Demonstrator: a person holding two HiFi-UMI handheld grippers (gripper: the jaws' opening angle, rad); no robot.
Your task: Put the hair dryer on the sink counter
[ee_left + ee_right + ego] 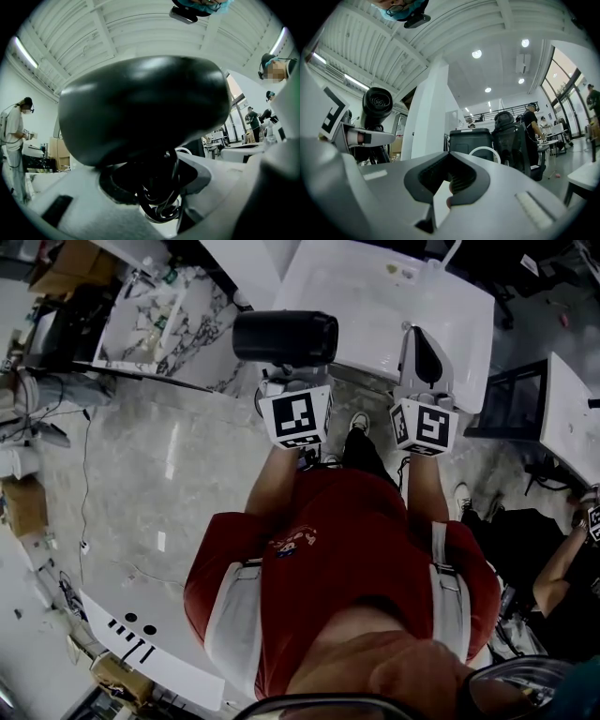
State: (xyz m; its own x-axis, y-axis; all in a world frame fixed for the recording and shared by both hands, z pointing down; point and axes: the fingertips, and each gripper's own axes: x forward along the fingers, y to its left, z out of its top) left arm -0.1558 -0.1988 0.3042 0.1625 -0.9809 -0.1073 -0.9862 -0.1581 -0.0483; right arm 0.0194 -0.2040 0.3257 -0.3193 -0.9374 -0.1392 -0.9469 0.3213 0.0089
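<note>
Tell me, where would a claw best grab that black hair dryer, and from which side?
Take the hair dryer by its handle, just under the barrel, coming in level from the side, as the left claw does. The barrel is fat and round, probably too wide to pinch securely; the slimmer handle hangs straight below it.

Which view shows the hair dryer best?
The head view: the dryer shows its whole black barrel, sideways above the left tongs. The left gripper view is too close; the dryer fills it as a dark bulk. The right gripper view shows it small, end-on, at the left edge.
</note>
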